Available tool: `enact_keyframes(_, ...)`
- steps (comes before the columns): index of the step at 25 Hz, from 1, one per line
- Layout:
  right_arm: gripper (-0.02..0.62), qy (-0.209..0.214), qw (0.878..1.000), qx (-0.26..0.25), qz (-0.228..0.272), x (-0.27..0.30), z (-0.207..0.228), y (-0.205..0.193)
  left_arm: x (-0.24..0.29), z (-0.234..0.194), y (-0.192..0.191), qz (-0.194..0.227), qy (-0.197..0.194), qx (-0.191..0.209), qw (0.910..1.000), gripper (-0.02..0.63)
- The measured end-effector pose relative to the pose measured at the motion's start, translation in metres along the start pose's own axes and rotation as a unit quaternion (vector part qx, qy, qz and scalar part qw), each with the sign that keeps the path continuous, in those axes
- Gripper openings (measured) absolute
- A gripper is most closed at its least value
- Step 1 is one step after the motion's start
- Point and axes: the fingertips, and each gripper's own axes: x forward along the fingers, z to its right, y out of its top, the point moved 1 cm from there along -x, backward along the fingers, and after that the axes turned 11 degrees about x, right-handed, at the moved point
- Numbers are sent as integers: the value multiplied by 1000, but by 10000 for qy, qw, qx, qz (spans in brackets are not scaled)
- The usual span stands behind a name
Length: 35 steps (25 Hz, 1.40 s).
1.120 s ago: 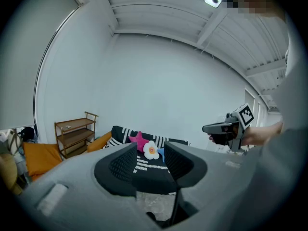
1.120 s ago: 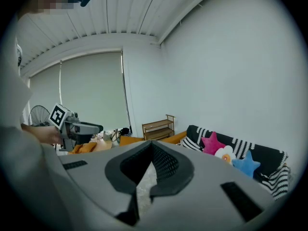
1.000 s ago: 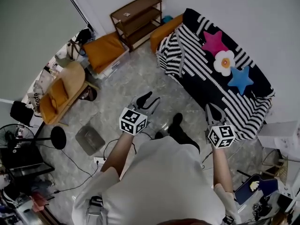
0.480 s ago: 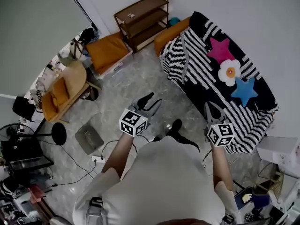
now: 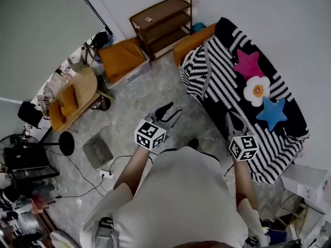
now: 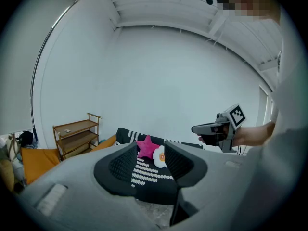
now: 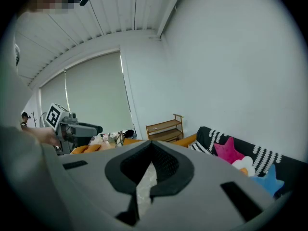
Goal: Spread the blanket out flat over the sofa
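The blanket [image 5: 227, 94], black with white stripes, lies draped over the sofa [image 5: 192, 39] against the wall. In the head view its long axis runs on a diagonal from the upper left, by the wooden shelf [image 5: 163, 19], down to the lower right. Its front edge hangs toward the floor [image 5: 139, 102], and the end nearest the shelf sits bunched in folds below the sofa's orange arm. A pink star cushion [image 5: 247, 64], a flower cushion [image 5: 257, 89] and a blue star cushion [image 5: 272, 112] lie in a row on top of it. Both grippers are held in the air over the floor, apart from the blanket. The left gripper [image 5: 166, 111] points toward the sofa with its jaws released and nothing between them. The right gripper [image 5: 235, 122] is just beside the blanket's hanging edge, its jaws clenched tip to tip on nothing.
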Motion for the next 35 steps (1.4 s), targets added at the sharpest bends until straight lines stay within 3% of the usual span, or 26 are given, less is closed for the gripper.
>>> enact_keyframes(10, 3, -56, 9998, 192, -64, 20, 49, 17, 47, -12, 13, -93, 52, -162, 9998, 176)
enact_keyframes(18, 3, -309, 9990, 294, -153, 44, 72, 22, 77, -50, 20, -2, 211, -192, 9996, 175)
enact_keyframes(29, 3, -787, 9965, 265, -95, 129, 81, 55, 134, -143, 36, -36, -329, 121, 9994, 175)
enact_keyframes(35, 3, -1188, 9922, 359, -139, 183, 86, 65, 174, -195, 39, -147, -889, 240, 9956, 175)
